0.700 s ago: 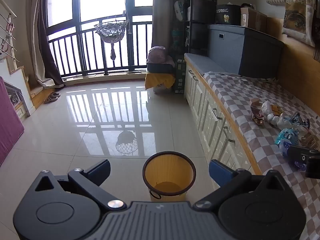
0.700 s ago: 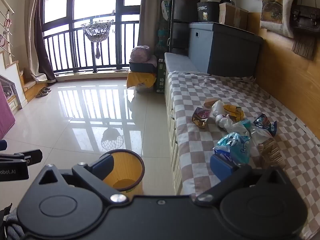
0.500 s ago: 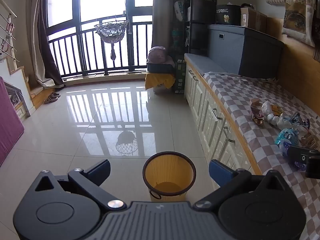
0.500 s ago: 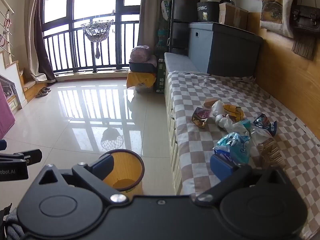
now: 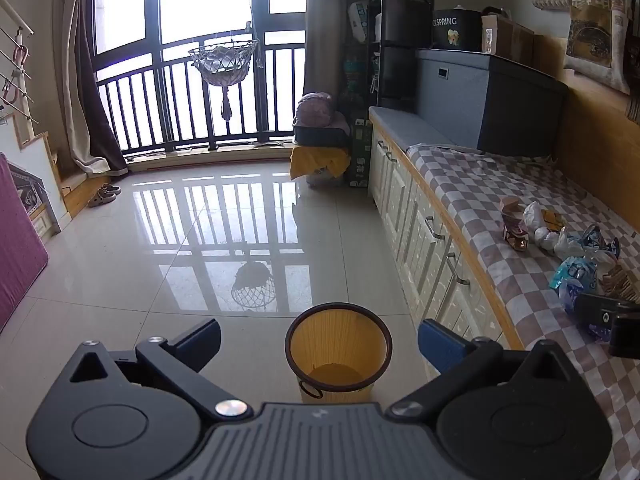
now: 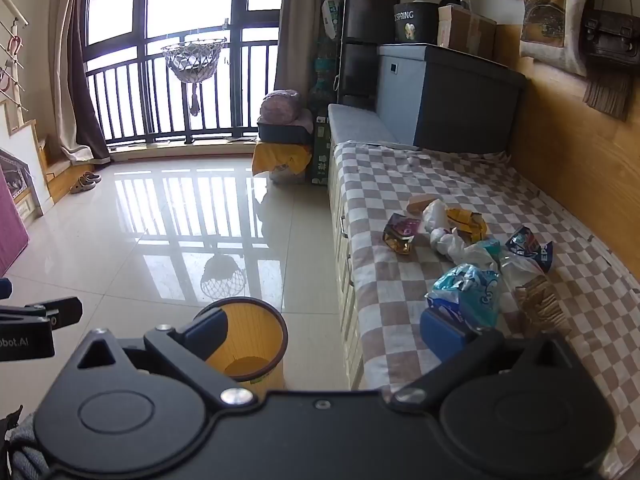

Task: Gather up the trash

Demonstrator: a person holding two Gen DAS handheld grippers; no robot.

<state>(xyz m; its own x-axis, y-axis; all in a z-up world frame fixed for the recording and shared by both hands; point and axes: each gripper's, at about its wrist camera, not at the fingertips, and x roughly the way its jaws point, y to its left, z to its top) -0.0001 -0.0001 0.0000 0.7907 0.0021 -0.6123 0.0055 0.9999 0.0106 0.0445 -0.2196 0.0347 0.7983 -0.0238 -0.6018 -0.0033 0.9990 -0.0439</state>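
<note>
A yellow waste bin (image 5: 338, 354) with a dark rim stands on the tiled floor beside the bench; it also shows in the right wrist view (image 6: 248, 344). Several pieces of trash lie on the checked bench cover: a light blue plastic wrapper (image 6: 466, 292), a gold snack packet (image 6: 400, 234), white crumpled plastic (image 6: 442, 236), a yellow wrapper (image 6: 468, 222) and a blue wrapper (image 6: 528, 246). My left gripper (image 5: 320, 340) is open and empty above the bin. My right gripper (image 6: 326, 330) is open and empty, its right finger close to the light blue wrapper.
The bench has white drawers (image 5: 424, 240) along its front and a wooden wall panel (image 6: 580, 152) behind. A grey storage box (image 6: 448, 96) stands at its far end. Bags (image 5: 318, 140) sit by the balcony window. A purple panel (image 5: 16, 240) is at the left.
</note>
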